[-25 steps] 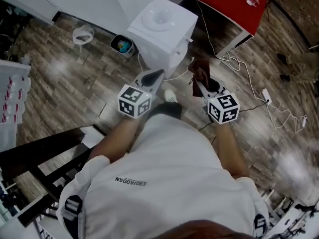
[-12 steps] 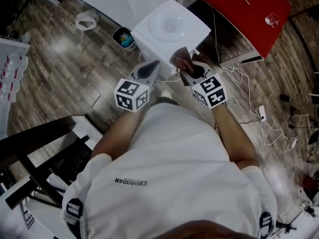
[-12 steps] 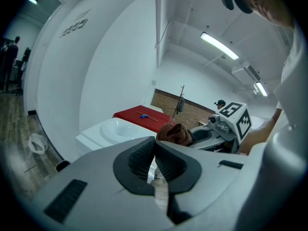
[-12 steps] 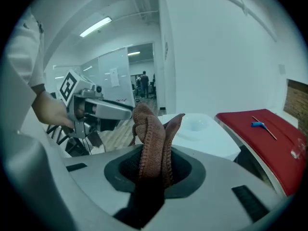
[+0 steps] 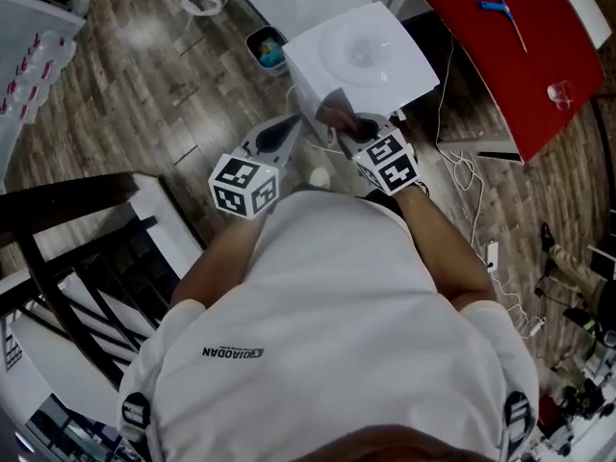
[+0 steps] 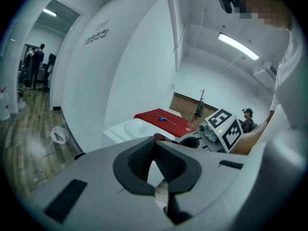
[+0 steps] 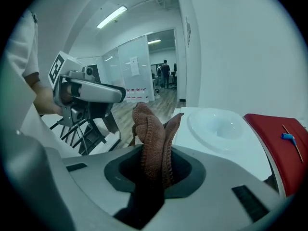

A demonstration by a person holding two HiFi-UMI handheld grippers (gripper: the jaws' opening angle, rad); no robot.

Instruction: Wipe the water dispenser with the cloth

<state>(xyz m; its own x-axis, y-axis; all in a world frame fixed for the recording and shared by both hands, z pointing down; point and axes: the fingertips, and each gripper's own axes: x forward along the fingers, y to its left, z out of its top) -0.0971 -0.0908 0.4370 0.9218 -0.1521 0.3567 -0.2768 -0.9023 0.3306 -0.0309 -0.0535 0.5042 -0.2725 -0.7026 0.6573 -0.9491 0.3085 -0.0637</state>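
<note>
Both grippers are held low in front of the person. The left gripper (image 5: 285, 135) has its jaws pressed together, empty. The right gripper (image 5: 356, 139), the nearer one, pinches a bunched brown cloth (image 7: 152, 134). Just ahead of the cloth stands the water dispenser (image 5: 358, 54), with a white, square, dished top.

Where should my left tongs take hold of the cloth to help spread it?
Take the loose upper fold of the cloth, which stands bunched upright above the right tongs that clamp its lower part. Come in from the left side; the left tongs are shut, so open them first.
</note>
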